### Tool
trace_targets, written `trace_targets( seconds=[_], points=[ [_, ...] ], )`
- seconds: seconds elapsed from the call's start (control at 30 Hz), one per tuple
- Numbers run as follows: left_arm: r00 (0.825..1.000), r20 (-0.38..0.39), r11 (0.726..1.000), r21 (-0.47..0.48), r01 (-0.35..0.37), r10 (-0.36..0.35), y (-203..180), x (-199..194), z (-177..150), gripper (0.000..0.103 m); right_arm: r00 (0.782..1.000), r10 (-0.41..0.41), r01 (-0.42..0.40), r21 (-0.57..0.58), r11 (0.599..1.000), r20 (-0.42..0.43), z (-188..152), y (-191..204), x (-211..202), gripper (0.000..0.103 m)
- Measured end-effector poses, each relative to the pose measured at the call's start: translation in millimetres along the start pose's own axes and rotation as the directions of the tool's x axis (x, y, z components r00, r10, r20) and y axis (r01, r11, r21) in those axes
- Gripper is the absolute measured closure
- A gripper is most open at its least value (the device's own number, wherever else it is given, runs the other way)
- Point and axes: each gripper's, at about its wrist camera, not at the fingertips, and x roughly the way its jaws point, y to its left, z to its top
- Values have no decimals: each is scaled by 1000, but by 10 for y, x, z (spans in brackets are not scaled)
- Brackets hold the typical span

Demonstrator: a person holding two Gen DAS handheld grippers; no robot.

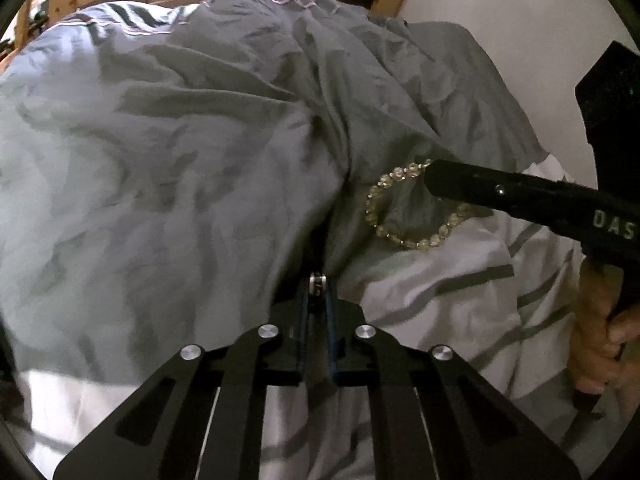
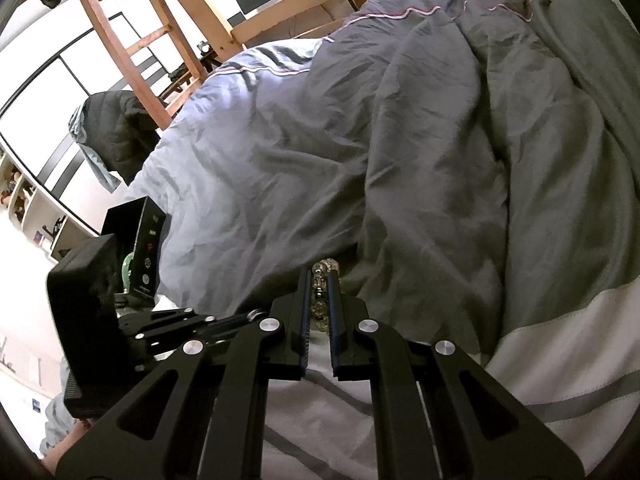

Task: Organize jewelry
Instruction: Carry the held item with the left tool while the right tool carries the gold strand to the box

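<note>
Bracelet (image 1: 416, 208) hangs at right of centre in the left view, its beaded loop pinched at the upper edge by the right gripper (image 2: 320, 300). Left gripper (image 1: 318, 284), fingers narrowed to nothing, sits just below-left of the loop, over the bed (image 1: 160, 160).

At the lower centre of the frame the right claw (image 2: 320, 300) is closed on a string of clear beads (image 2: 319, 307), which sit between its black fingers (image 2: 301, 320). Beyond it a crumpled grey duvet (image 2: 360, 140) fills the middle and right of the frame, over a white striped sheet (image 2: 560, 360) at the lower right. At the left edge the left claw's black body (image 2: 84, 308) shows. A wooden bed frame (image 2: 280, 12) and ladder (image 2: 132, 40) cross the top.
</note>
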Motion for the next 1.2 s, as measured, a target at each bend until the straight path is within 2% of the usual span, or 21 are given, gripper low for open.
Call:
trace_targets(
  seconds=[0.37,0.6,0.87,1.03,1.2],
  points=[
    [999,37,999,-36,-38,39,42,-361,-102,96,999,34,-33,-43,999,15,-50,288,-175,94],
    [993,54,993,-50,-105,107,88,-698,-180,96,1000,3,0,-125,992,20,-40,627,-334,94],
    [972,75,972,-102,-214,222,398,-1175,-284,96,998,-55,52,-239,970,-8,-120,1109,-261,94],
    [942,92,942,-135,-309,322,670,-1468,-326,96,998,-54,44,-296,954,-27,-167,1451,-155,94],
    [930,96,924,-188,-332,354,974,-1640,-377,96,998,-43,25,-328,944,-47,-141,1734,-23,94]
  ],
)
